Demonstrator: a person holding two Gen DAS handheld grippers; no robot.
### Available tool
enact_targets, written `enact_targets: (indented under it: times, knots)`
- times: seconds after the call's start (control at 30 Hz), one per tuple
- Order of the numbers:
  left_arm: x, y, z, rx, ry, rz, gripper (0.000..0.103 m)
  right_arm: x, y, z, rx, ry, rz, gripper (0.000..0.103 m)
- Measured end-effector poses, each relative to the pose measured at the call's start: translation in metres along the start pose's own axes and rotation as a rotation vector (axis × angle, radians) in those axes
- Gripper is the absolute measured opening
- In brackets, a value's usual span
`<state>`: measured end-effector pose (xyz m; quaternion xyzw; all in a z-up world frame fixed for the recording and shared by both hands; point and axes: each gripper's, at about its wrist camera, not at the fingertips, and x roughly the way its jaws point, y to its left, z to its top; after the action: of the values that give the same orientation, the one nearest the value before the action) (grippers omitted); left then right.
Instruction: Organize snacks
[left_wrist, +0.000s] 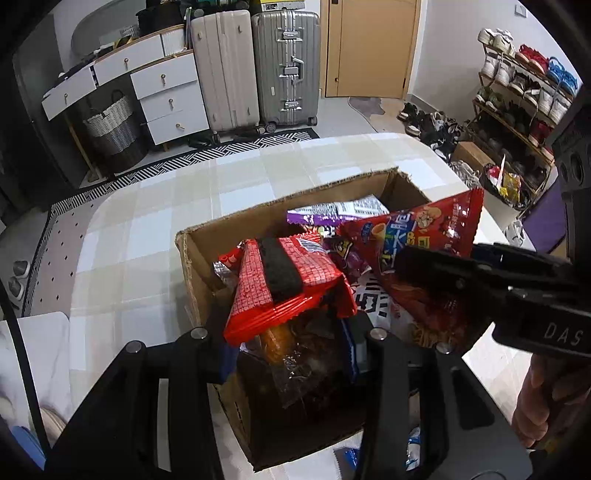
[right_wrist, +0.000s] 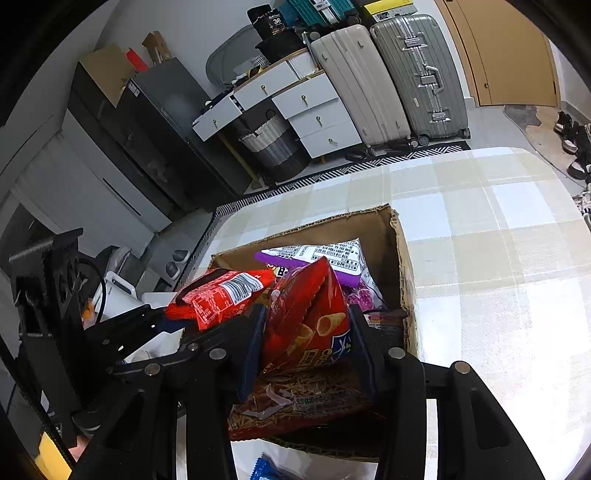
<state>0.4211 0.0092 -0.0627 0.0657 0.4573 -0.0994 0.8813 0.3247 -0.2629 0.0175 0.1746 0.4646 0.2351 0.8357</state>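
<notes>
An open cardboard box (left_wrist: 236, 225) (right_wrist: 402, 258) stands on the checked table and holds several snack packets. My left gripper (left_wrist: 284, 339) is shut on a red packet with white print (left_wrist: 266, 284) and holds it over the box; the same packet shows at the left in the right wrist view (right_wrist: 218, 295). My right gripper (right_wrist: 306, 332) is shut on a red cone-snack bag (right_wrist: 306, 314) above the box; the bag also shows in the left wrist view (left_wrist: 424, 236). A purple and white packet (left_wrist: 332, 212) (right_wrist: 314, 254) lies at the box's far end.
The checked table (left_wrist: 155, 229) (right_wrist: 498, 258) extends left of and beyond the box. A blue packet (right_wrist: 266, 470) lies on the table near the box's front. Suitcases (left_wrist: 255, 70), white drawers (left_wrist: 162, 99) and a shoe rack (left_wrist: 517, 96) stand beyond the table.
</notes>
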Motion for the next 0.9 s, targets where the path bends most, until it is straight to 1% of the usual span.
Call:
enact_targets:
  times: [0.2, 0.33, 0.43, 0.53, 0.6, 0.63, 0.67, 0.8, 0.9]
  knots:
    - [0.012, -0.002, -0.010, 0.027, 0.031, -0.003, 0.041, 0.000, 0.005, 0.001, -0.023, 0.017, -0.038, 0.044]
    - [0.011, 0.001, -0.007, 0.038, 0.041, -0.003, 0.041, -0.002, 0.005, 0.002, -0.018, 0.024, -0.050, 0.045]
    - [0.006, 0.001, -0.006, 0.055, 0.035, 0.015, 0.042, -0.005, 0.005, 0.003, -0.024, 0.016, -0.070, 0.047]
    - [-0.001, -0.003, -0.007, 0.075, 0.035, 0.029, 0.047, -0.010, 0.006, 0.003, -0.029, 0.005, -0.077, 0.049]
    - [-0.008, -0.005, -0.009, 0.088, 0.023, 0.039, 0.048, -0.014, 0.008, 0.003, -0.032, 0.002, -0.074, 0.050]
    - [-0.011, -0.006, -0.009, 0.090, 0.019, 0.041, 0.052, -0.017, 0.010, 0.002, -0.036, 0.001, -0.074, 0.050]
    - [-0.015, -0.007, -0.009, 0.090, 0.016, 0.044, 0.054, -0.018, 0.012, 0.002, -0.042, -0.001, -0.077, 0.050]
    - [-0.033, -0.006, -0.010, 0.071, -0.008, 0.043, 0.059, -0.030, 0.020, 0.002, -0.061, -0.022, -0.083, 0.051]
    - [-0.051, -0.004, -0.015, 0.051, -0.030, 0.048, 0.068, -0.043, 0.024, 0.000, -0.053, -0.046, -0.061, 0.051]
